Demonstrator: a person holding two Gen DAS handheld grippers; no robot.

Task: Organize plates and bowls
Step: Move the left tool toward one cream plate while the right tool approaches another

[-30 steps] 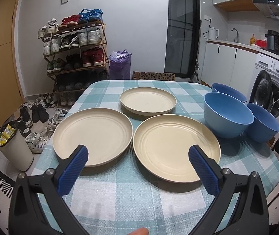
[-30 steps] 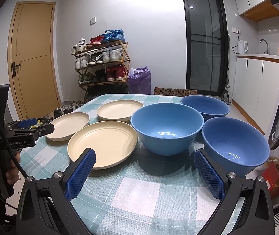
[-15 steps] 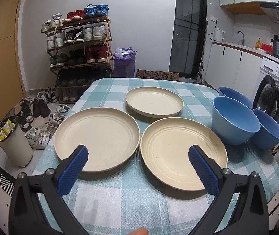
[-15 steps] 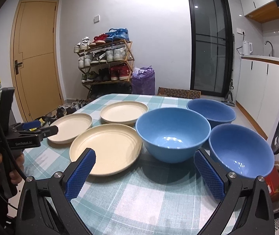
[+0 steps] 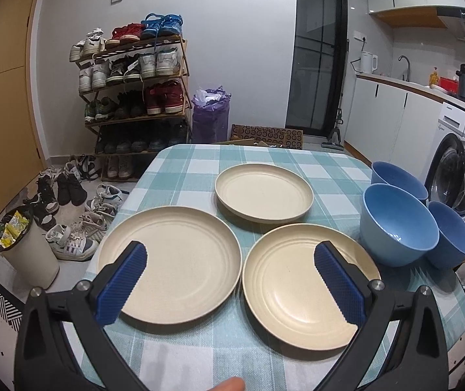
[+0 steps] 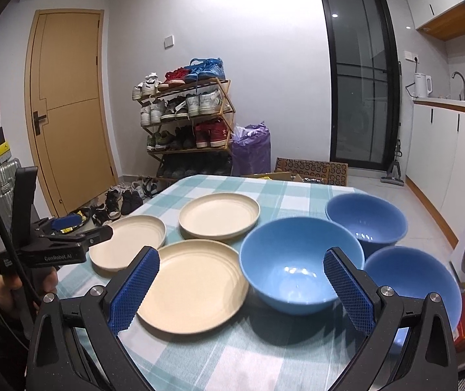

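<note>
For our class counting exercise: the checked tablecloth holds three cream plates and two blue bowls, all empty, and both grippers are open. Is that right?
Not quite: there are three blue bowls, not two. The right wrist view shows one near, one behind and one at the right. The rest stands: three cream plates, all empty, both grippers open.

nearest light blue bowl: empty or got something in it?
Empty. The right wrist view shows the light blue bowl with a bare glossy inside, only light reflections on the bottom.
</note>
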